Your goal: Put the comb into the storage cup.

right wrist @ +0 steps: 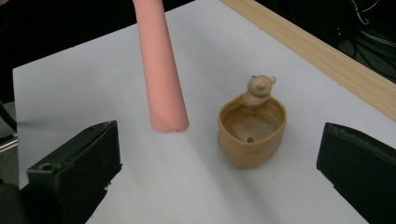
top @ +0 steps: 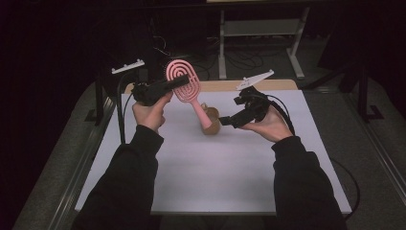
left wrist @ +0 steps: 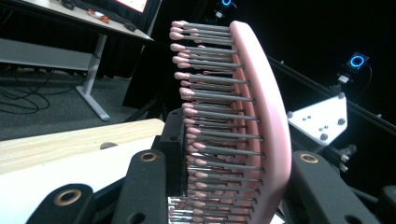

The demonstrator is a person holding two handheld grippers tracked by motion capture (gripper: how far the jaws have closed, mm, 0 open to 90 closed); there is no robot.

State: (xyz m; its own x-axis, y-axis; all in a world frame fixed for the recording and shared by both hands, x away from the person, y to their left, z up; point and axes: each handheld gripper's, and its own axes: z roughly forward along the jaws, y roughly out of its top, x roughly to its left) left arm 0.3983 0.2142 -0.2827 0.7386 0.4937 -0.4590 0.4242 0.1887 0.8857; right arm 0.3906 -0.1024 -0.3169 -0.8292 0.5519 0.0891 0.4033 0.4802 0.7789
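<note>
Dim room, brightly lit tabletop

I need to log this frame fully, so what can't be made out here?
- Pot base, high view: the brush handle crosses in front of it.
- Brush handle, left gripper view: cut off by the bottom edge.
- Brush head, right gripper view: cut off by the top edge.
- Bear figure on the pot's rim, high view: too small.

My tabletop [top: 191,172] is white with a wooden far edge; one small tan pot [right wrist: 251,132] sits directly on it.
</note>
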